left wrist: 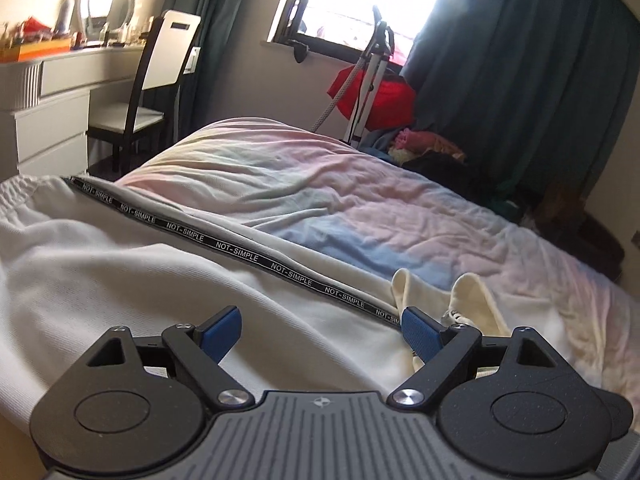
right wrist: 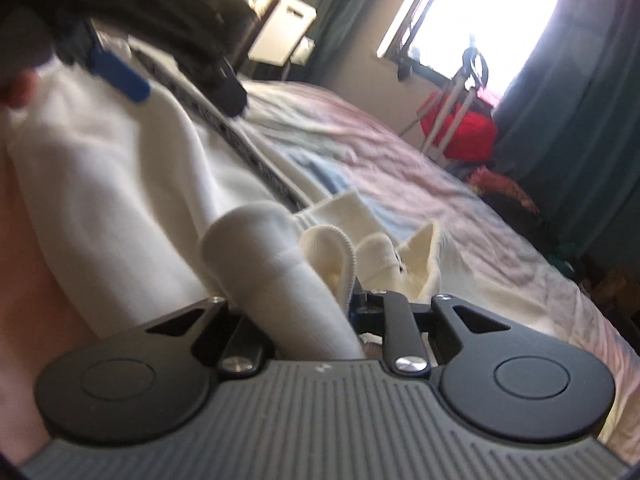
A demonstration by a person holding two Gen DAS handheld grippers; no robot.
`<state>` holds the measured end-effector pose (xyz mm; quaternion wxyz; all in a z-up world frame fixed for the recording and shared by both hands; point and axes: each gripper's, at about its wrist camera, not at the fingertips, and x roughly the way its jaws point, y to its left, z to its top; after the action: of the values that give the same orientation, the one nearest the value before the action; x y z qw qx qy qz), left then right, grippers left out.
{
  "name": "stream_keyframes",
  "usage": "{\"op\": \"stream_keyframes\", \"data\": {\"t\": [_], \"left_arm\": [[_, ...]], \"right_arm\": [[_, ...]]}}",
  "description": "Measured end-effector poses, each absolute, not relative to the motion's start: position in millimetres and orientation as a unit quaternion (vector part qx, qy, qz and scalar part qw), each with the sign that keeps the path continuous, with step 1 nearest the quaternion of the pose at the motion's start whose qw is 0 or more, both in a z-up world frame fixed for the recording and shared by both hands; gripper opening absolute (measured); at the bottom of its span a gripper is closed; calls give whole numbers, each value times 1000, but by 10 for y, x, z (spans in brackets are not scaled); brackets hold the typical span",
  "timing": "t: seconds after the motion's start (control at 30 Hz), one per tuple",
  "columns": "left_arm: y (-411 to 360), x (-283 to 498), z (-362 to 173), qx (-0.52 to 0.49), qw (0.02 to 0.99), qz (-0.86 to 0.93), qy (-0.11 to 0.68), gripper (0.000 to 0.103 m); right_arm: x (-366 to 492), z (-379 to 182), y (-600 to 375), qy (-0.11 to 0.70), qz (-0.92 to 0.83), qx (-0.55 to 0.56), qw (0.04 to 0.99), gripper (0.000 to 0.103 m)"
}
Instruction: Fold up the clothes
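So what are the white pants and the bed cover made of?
The white pants look like thick, matte knit cotton, maybe fleece: fine ribbing, soft rounded folds. The bed cover looks like thin woven cotton, matte, with many small sharp wrinkles and faded pastel patches.

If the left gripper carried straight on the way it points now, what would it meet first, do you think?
Most likely the white garment spread on the bed, near its black lettered stripe. The open left gripper hovers just above that cloth, though depth is uncertain.

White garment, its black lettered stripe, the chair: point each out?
white garment [left wrist: 120, 264], left wrist view, on its broad flat cloth
black lettered stripe [left wrist: 236, 246], left wrist view, mid-length of the band
chair [left wrist: 172, 52], left wrist view, on the white backrest
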<state>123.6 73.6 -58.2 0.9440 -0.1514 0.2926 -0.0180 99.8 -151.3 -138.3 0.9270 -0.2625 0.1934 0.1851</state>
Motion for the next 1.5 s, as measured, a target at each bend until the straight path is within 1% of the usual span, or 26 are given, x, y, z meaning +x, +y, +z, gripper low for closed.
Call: {"op": "stream_keyframes", "data": {"t": [0.17,0.23,0.3,0.37,0.4,0.43,0.53,0.63,0.7,0.8,0.93,1.0,1.03,1.07,1.1,1.3,1.33,1.37,1.4,1.43,1.47,1.5], "left_arm": [[825,1242,-587,-182,940,-20,288,89],[851,1229,-586,-188,940,-17,285,89],[879,1211,-574,-194,940,-15,280,89],[890,1190,-557,-198,941,-16,274,89],[894,1180,-548,-200,941,-17,271,89],[898,1169,-539,-202,942,-18,269,89],[888,1137,-510,-200,944,-22,261,89],[859,1101,-491,-193,946,-30,258,89],[825,1075,-484,-187,947,-40,257,89],[711,1045,-492,-174,947,-78,257,89],[463,1047,-544,-141,938,-161,272,87],[327,1046,-602,-120,930,-209,278,86],[258,1045,-634,-109,925,-233,280,86],[197,1048,-668,-99,920,-256,281,85],[135,1058,-706,-89,916,-274,280,84],[-278,1157,-958,15,903,-325,282,73],[-322,1196,-1019,26,901,-323,288,69],[-354,1230,-1075,33,901,-317,293,66],[-383,1259,-1129,39,902,-310,298,59],[-400,1291,-1176,44,902,-302,305,50],[-399,1316,-1211,44,904,-293,309,45],[-373,1332,-1221,38,906,-286,308,37]], "right_arm": [[1092,-1443,-1371,204,194,-252,926,21],[1148,-1383,-1431,223,205,-226,926,24],[1204,-1266,-1553,255,242,-171,920,35],[1232,-1155,-1700,282,284,-105,910,63],[1223,-1095,-1783,290,304,-65,905,70],[1197,-1045,-1845,288,317,-41,903,79],[1120,-894,-2027,278,353,30,893,79],[1054,-742,-2181,245,328,69,910,79],[1051,-651,-2321,222,272,100,931,79],[1229,-597,-2545,216,200,153,943,80],[1806,-654,-2771,269,133,221,928,80],[2092,-713,-2783,298,132,222,919,79],[2210,-751,-2769,309,131,222,916,78],[2321,-786,-2754,318,132,222,912,73],[2398,-811,-2728,321,137,218,912,72],[2572,-1024,-2580,341,181,199,901,69],[2587,-1080,-2569,347,183,195,899,67],[2599,-1138,-2558,353,184,192,897,59],[2616,-1193,-2559,360,180,190,895,54],[2633,-1246,-2561,366,176,189,894,43],[2643,-1286,-2577,368,170,191,894,33],[2644,-1308,-2603,367,170,196,893,29]]}}
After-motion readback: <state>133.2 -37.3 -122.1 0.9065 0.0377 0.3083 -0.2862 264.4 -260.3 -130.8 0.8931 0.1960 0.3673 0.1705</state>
